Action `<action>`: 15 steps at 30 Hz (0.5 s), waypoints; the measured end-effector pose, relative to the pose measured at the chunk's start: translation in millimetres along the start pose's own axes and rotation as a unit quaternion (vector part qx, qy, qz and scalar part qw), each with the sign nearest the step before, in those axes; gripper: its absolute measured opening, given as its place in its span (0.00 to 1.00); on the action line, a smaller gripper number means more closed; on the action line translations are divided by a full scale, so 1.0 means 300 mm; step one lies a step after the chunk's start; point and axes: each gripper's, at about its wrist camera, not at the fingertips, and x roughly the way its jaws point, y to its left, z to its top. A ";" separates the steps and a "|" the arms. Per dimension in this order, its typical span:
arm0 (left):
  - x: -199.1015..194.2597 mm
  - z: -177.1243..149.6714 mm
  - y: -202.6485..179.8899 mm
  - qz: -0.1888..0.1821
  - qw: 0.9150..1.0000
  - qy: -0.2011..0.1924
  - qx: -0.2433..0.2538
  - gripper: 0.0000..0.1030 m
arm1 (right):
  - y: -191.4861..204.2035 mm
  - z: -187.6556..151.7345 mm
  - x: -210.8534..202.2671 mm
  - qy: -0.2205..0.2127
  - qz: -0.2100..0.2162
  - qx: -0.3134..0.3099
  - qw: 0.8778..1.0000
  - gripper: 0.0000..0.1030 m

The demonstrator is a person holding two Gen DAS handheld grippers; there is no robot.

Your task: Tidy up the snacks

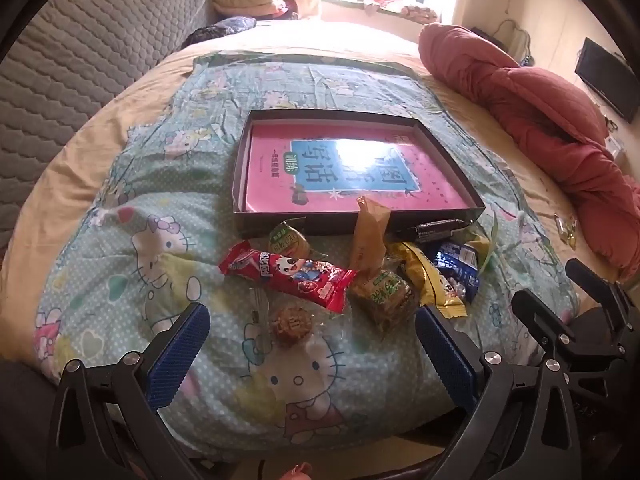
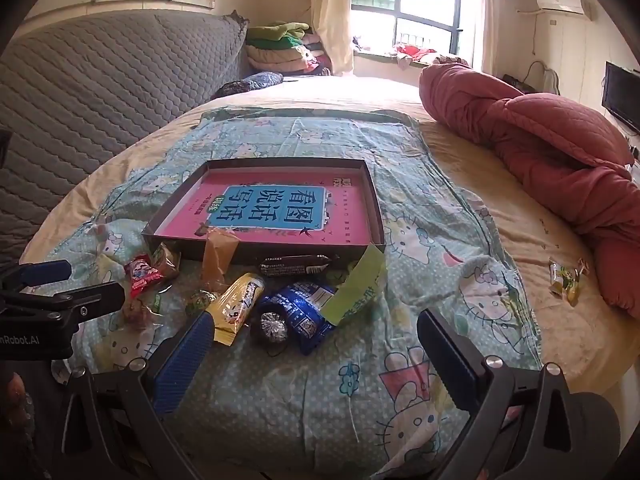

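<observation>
A shallow dark box (image 1: 452,168) (image 2: 376,204) with a pink book inside lies on a Hello Kitty blanket. Loose snacks lie in front of it: a red panda-print pack (image 1: 288,276) (image 2: 142,274), a round cake in clear wrap (image 1: 290,326), a green-labelled cake (image 1: 384,294), a yellow pack (image 1: 424,276) (image 2: 240,304), a blue pack (image 1: 460,266) (image 2: 304,312), a tan pack (image 1: 370,236) (image 2: 218,256), a dark bar (image 1: 438,229) (image 2: 296,266) and a green wrapper (image 2: 356,288). My left gripper (image 1: 312,344) is open just before the round cake. My right gripper (image 2: 316,352) is open near the blue pack.
A rolled red quilt (image 1: 540,120) (image 2: 552,152) lies on the right of the bed. Small wrapped candies (image 2: 566,280) lie by it. A grey quilted headboard (image 1: 80,40) is on the left. Folded bedding (image 2: 280,48) is stacked by the window.
</observation>
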 end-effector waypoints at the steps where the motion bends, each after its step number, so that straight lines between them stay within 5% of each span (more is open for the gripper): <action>1: -0.002 0.000 -0.002 0.002 1.000 -0.002 0.001 0.99 | 0.000 0.001 -0.001 -0.001 0.000 0.000 1.000 0.99; 15: -0.001 -0.002 -0.010 0.006 1.000 -0.002 0.006 0.99 | -0.011 0.009 0.002 -0.005 -0.006 0.003 1.000 0.99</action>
